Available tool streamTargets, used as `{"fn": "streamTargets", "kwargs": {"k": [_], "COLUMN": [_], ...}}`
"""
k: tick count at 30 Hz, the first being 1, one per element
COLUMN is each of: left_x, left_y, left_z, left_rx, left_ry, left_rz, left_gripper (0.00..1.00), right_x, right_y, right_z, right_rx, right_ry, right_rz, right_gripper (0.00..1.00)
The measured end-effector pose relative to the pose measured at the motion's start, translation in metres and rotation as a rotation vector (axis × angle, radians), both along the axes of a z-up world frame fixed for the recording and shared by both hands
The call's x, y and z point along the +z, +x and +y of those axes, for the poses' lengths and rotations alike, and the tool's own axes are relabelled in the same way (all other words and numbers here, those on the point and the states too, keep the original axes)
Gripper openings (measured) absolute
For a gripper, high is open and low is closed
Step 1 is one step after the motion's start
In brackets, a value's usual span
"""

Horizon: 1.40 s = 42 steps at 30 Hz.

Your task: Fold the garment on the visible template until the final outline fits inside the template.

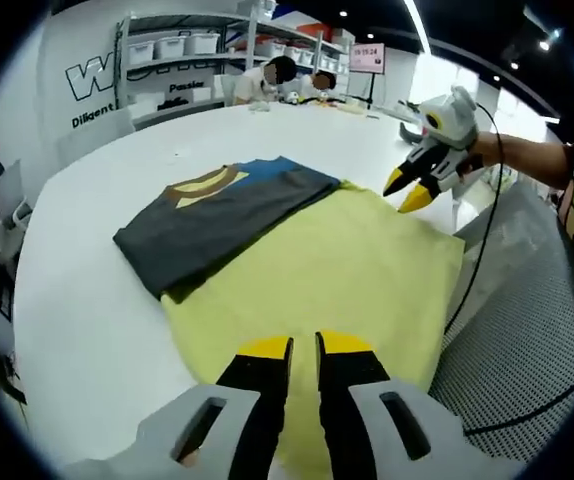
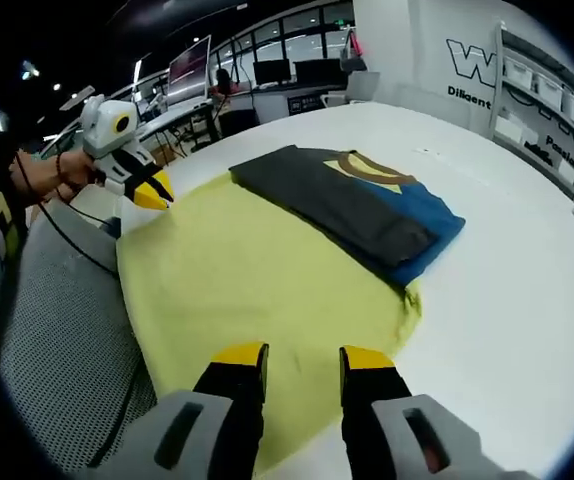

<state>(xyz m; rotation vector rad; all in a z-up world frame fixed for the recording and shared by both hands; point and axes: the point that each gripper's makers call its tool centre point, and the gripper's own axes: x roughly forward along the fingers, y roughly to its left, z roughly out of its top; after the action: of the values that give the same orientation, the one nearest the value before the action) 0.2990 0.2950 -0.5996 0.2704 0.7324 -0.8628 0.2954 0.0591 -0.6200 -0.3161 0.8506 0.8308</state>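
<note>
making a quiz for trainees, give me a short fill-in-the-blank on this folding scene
1. The folded garment is mostly dark ____.
2. It lies partly on a ____ template sheet.
3. Both lie on a ____ table.
4. The tips of the left hand-held gripper and the right hand-held gripper are ____.

Missing words: grey; yellow; white; yellow

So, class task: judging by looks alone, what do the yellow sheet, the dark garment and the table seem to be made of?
Yellow sheet: probably thin matte cloth; it lies limp with soft wrinkles.
Dark garment: likely knit cotton, matte grey and blue with a printed collar shape; its folded edges look soft.
Table: smooth white hard top, perhaps laminate, showing a faint sheen.
</note>
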Motion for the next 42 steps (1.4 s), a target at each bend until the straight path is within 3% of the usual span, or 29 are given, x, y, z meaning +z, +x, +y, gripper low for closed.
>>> {"fn": "streamTargets", "kwargs": {"k": [7, 9, 13, 18, 25, 33, 37, 42], "left_x": [-0.005, -0.008, -0.009, -0.009, -0.011, -0.021, -0.028, -0.032], "left_y": [-0.021, -0.028, -0.036, -0.042, -0.047, -0.054, -0.058, -0.059], "left_z": [0.01, 0.015, 0.015, 0.019, 0.022, 0.03, 0.033, 0.035], "left_rx": [-0.026, -0.036, -0.041, -0.089, -0.126, -0.147, -0.163, -0.146], "left_ry": [0.058, 0.092, 0.084, 0.116, 0.161, 0.215, 0.254, 0.254], "left_rz": [0.054, 0.07, 0.081, 0.064, 0.066, 0.071, 0.066, 0.078], "left_gripper": [0.35, 0.39, 0.39, 0.35, 0.39, 0.39, 0.4, 0.41], "right_x": [0.0, -0.002, -0.002, -0.002, -0.008, -0.013, -0.015, -0.021], "right_y": [-0.016, -0.023, -0.026, -0.04, -0.059, -0.066, -0.075, -0.079], "right_z": [0.002, 0.006, 0.0, 0.005, 0.005, -0.004, -0.005, -0.006], "right_rx": [0.03, 0.015, 0.063, 0.116, 0.172, 0.213, 0.295, 0.324], "right_ry": [-0.001, 0.052, -0.019, -0.054, -0.08, -0.155, -0.203, -0.246], "right_rz": [0.023, 0.073, 0.021, 0.047, 0.097, 0.084, 0.073, 0.076], "right_gripper": [0.25, 0.26, 0.25, 0.27, 0.27, 0.26, 0.26, 0.26]}}
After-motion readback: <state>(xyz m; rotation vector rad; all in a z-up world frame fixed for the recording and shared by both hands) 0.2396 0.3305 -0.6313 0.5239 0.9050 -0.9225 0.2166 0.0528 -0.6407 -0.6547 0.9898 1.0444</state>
